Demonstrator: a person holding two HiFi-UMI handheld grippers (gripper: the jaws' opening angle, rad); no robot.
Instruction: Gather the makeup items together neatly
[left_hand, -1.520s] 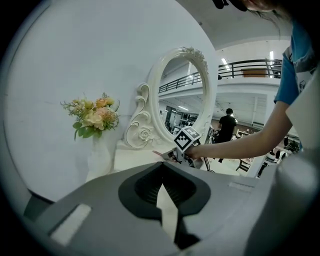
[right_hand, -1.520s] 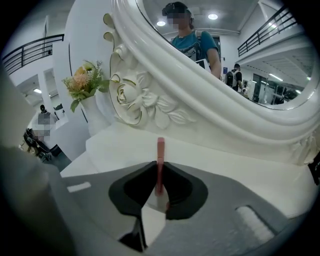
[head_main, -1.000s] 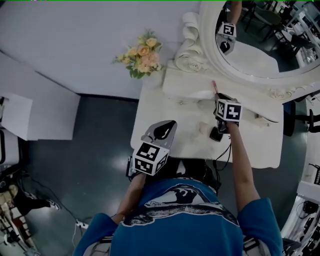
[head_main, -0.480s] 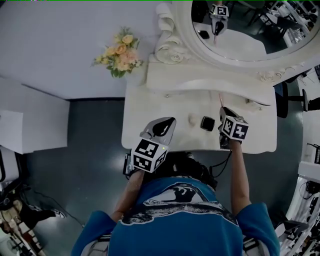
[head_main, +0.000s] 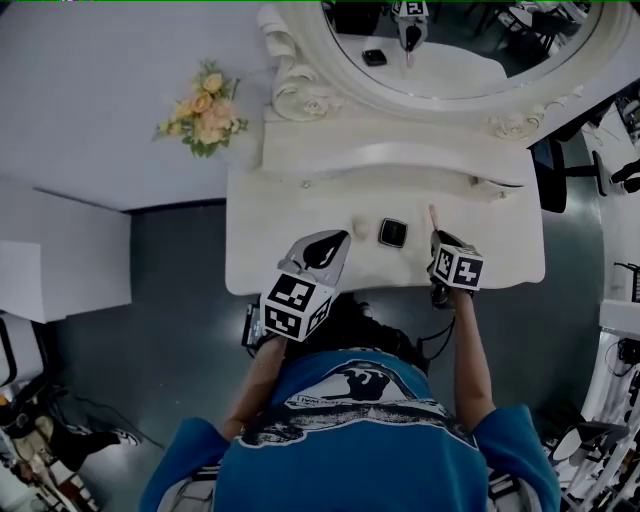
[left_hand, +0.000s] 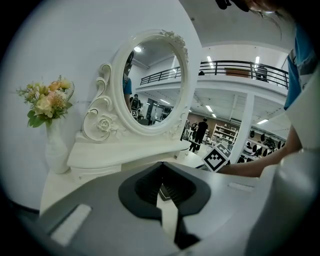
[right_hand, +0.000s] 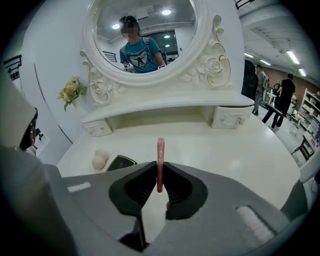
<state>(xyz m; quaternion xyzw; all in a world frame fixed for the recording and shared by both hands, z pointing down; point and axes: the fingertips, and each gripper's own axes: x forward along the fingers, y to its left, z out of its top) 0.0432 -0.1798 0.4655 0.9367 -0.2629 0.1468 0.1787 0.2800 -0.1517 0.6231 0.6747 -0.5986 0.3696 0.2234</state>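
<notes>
**Pinching a pink stick over the dressing table**

The slim pink stick (right_hand: 159, 159) is nipped between the pressed-in jaws of the right gripper (right_hand: 159, 169) and juts forward past their tips toward the mirror (head_main: 460, 50). It is over the right half of the white dressing table (head_main: 500, 262). Just to its left on the tabletop lies a black compact (head_main: 393, 233), flat and closed. Beside that, further left, is a beige makeup sponge (head_main: 360, 229). The left gripper (head_main: 322, 255) hangs over the table's front edge near the sponge, its jaw tips together with nothing in them. Behind the items runs a raised shelf with small drawers (right_hand: 227, 118). A vase of flowers (left_hand: 47, 107) stands at the far left.
</notes>
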